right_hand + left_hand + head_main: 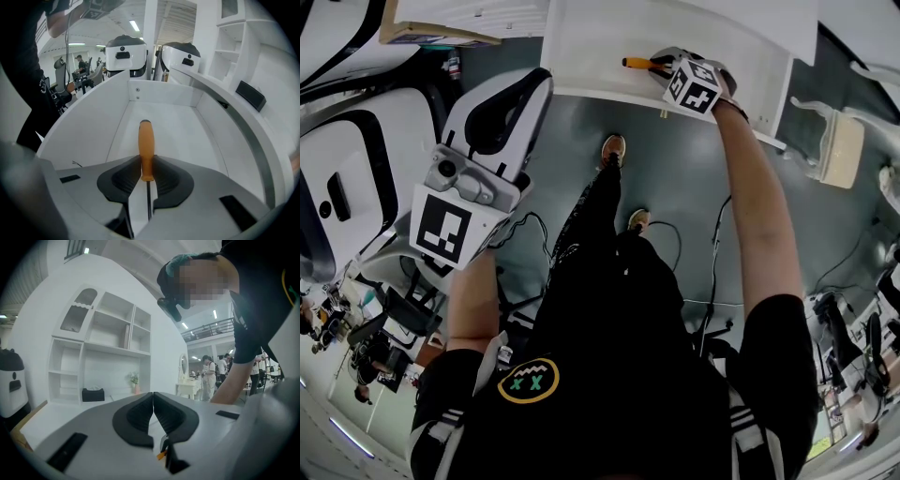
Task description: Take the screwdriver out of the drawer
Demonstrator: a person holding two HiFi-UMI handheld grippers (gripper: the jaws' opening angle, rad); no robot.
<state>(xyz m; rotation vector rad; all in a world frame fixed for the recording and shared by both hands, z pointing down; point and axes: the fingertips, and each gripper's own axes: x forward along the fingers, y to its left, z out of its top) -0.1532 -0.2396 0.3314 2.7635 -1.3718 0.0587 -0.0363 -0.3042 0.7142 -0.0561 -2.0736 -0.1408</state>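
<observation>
Clamped between the fingers of the right gripper (147, 168), low on its orange handle: the screwdriver (146, 143), inside the open drawer (197, 131). Long axis straight out ahead of the fingers, shaft running back between them. Well away, left gripper (153, 401) fingers pressed together on nothing.

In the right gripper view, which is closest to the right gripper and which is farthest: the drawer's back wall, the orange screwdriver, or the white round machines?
1. The orange screwdriver, gripped in the jaws of the right gripper.
2. The drawer's back wall, straight ahead past the handle's end.
3. The white round machines, beyond the drawer, top centre.
</observation>
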